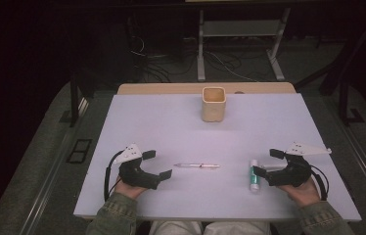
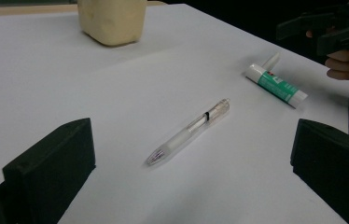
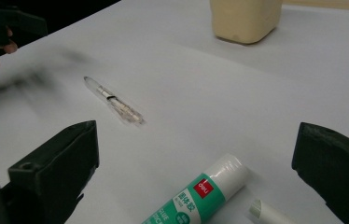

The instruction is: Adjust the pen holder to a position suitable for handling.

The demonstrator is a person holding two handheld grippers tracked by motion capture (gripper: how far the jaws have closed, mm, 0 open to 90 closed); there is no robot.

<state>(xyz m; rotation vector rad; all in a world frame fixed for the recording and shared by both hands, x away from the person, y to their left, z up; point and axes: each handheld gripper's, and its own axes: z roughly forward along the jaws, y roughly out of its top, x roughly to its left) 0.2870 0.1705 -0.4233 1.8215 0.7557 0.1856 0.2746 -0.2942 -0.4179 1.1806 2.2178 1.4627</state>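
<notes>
A clear pen [image 1: 198,166] [image 2: 189,132] [image 3: 113,106] lies flat near the middle of the white table [image 1: 171,132]. To its right lies a white and green glue stick [image 1: 254,176] [image 2: 275,83] [image 3: 200,193], with a small white tube [image 3: 268,214] beside it. A beige square cup [image 1: 214,104] [image 2: 112,21] [image 3: 246,18] stands at the back centre. My left gripper [image 1: 157,164] rests open at the front left, jaws toward the pen. At the front right my right gripper [image 1: 266,162] stands open beside the glue stick, nothing between its jaws.
A wooden board edge [image 1: 171,88] runs behind the table. Beyond it are a metal stand [image 1: 240,29] and cables on the dark floor. Wide bare table lies between the cup and the pen.
</notes>
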